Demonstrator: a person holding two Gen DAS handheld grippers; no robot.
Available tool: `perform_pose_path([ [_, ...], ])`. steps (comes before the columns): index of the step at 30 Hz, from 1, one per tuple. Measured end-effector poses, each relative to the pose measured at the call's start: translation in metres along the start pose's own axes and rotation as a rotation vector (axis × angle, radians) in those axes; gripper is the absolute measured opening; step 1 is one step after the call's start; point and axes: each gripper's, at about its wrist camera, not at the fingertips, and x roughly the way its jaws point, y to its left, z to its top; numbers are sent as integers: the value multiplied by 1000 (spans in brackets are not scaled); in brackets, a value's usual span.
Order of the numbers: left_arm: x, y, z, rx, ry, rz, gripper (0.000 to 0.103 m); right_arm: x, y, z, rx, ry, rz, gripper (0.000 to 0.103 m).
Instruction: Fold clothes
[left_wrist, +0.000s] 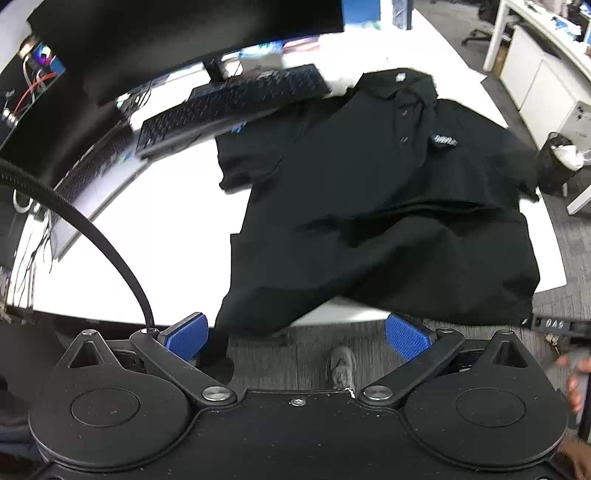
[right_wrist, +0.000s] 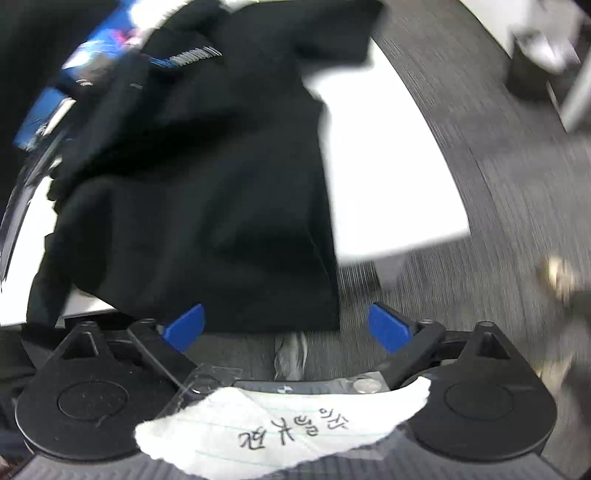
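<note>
A black polo shirt (left_wrist: 388, 206) lies spread on the white table (left_wrist: 155, 236), collar toward the far end, hem hanging over the near edge. In the left wrist view my left gripper (left_wrist: 297, 338) stands open below that hem, blue pads wide apart with nothing between them. The right wrist view is blurred; there the same shirt (right_wrist: 207, 199) drapes over the table edge (right_wrist: 388, 184). My right gripper (right_wrist: 286, 328) is open, and the shirt's hanging hem corner sits just in front of its two blue pads, not pressed by them.
A black keyboard (left_wrist: 229, 107) and a monitor (left_wrist: 177, 40) stand at the far left of the table, close to the shirt's sleeve. A dark waste bin (left_wrist: 561, 162) stands on the grey carpet at right. A shoe (left_wrist: 341, 365) shows on the floor under the grippers.
</note>
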Motion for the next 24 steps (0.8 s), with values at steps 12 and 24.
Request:
perform_pose_path([
  [12, 9, -19, 13, 81, 1, -43, 102, -17, -28, -13, 176, -127, 222, 3],
  [24, 28, -6, 2, 53, 28, -5, 102, -89, -93, -34, 106, -212, 7, 42],
])
